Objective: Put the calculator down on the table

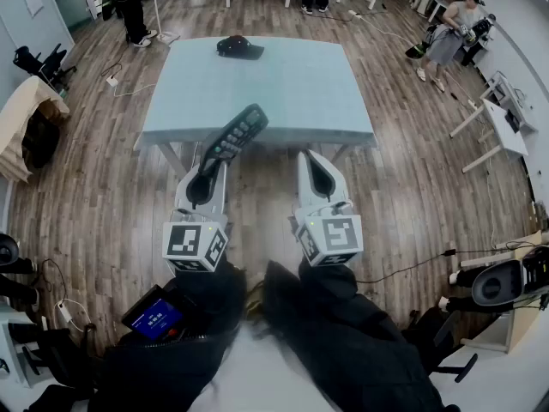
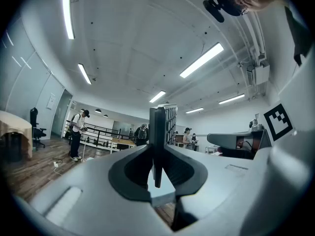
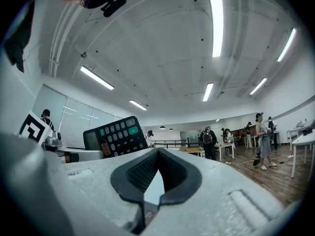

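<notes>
Black sleeves lead out to two white tools. Nearest, the left gripper (image 1: 210, 166) is clamped on the lower end of the dark calculator (image 1: 234, 133), which is held tilted in the air at the near edge of the pale blue table (image 1: 283, 93). Just beside it, the right gripper (image 1: 313, 157) has its jaws together with nothing between them. On the table's far side lies a black cap (image 1: 239, 47).

Ceiling strip lights (image 3: 216, 26) glow bright; fisheye edges bend heavily.

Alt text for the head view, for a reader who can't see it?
The left gripper holds a black calculator by one end, tilted up at the near edge of a pale blue table. The right gripper beside it is empty, jaws together. A black cap lies at the table's far side.
</notes>
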`<state>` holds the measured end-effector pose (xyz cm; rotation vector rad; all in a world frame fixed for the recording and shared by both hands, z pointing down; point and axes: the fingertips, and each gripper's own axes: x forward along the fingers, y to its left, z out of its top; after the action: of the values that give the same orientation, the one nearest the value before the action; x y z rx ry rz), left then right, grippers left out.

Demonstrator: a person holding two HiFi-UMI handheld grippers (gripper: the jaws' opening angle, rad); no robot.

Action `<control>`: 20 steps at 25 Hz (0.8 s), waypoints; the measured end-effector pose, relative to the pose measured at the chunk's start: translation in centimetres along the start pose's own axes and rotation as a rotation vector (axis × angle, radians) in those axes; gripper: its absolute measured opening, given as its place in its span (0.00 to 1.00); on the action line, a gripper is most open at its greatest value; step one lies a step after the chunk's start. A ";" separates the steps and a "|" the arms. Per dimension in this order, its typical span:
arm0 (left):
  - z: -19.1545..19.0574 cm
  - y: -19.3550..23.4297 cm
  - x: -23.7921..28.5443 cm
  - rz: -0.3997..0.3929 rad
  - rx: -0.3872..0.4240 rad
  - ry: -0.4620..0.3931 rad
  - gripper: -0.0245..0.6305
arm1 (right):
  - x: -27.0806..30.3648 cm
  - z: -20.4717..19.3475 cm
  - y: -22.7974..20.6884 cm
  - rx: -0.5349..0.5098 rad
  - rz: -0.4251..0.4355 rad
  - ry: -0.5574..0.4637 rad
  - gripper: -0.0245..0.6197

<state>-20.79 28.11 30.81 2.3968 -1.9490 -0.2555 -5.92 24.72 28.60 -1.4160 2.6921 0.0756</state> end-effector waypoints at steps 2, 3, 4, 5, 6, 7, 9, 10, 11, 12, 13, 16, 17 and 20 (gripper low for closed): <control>0.0 0.0 0.2 -0.001 0.001 -0.004 0.12 | 0.1 0.0 0.0 -0.007 0.002 -0.004 0.03; 0.0 0.0 0.3 -0.001 0.001 -0.006 0.12 | 0.2 0.0 0.0 -0.011 0.003 -0.005 0.03; -0.1 0.0 0.3 -0.002 0.001 -0.007 0.12 | 0.2 0.0 0.0 -0.015 0.004 -0.005 0.03; -0.1 0.1 0.3 -0.002 0.000 -0.007 0.12 | 0.3 0.0 0.1 -0.019 0.006 -0.005 0.03; 0.0 0.1 0.3 -0.002 0.000 -0.006 0.12 | 0.3 0.0 0.3 -0.022 0.007 -0.004 0.03; 0.0 0.0 0.3 -0.002 -0.001 -0.004 0.12 | 0.3 0.0 0.3 -0.024 0.008 -0.003 0.03; 0.0 -0.4 0.5 -0.002 -0.002 -0.002 0.12 | 0.1 -0.2 0.0 -0.023 0.008 0.002 0.03; -0.2 -0.7 0.6 -0.003 0.000 -0.002 0.12 | -0.1 -0.3 -0.4 -0.024 0.007 0.004 0.03; -0.5 -1.0 0.9 -0.004 0.002 -0.002 0.12 | -0.2 -0.4 -0.8 -0.026 0.005 0.003 0.03; -0.7 -1.3 1.1 -0.004 0.003 -0.002 0.12 | -0.3 -0.5 -1.3 -0.028 0.003 0.004 0.03; -0.8 -1.5 1.4 -0.003 0.003 -0.001 0.12 | -0.3 -0.6 -1.8 -0.027 -0.001 0.006 0.03; -1.1 -1.5 1.7 0.001 -0.001 0.006 0.12 | -0.3 -0.9 -2.5 -0.006 -0.016 0.010 0.03; -1.0 -1.5 1.7 0.001 -0.003 0.008 0.12 | -0.3 -0.9 -2.6 0.007 -0.018 0.010 0.03; -0.6 -1.6 1.7 -0.007 -0.005 0.013 0.12 | -0.4 -0.7 -2.8 0.025 -0.023 0.012 0.04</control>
<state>-18.83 26.73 31.05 2.3962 -1.9327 -0.2440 -3.44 23.37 29.29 -1.4441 2.6757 0.0316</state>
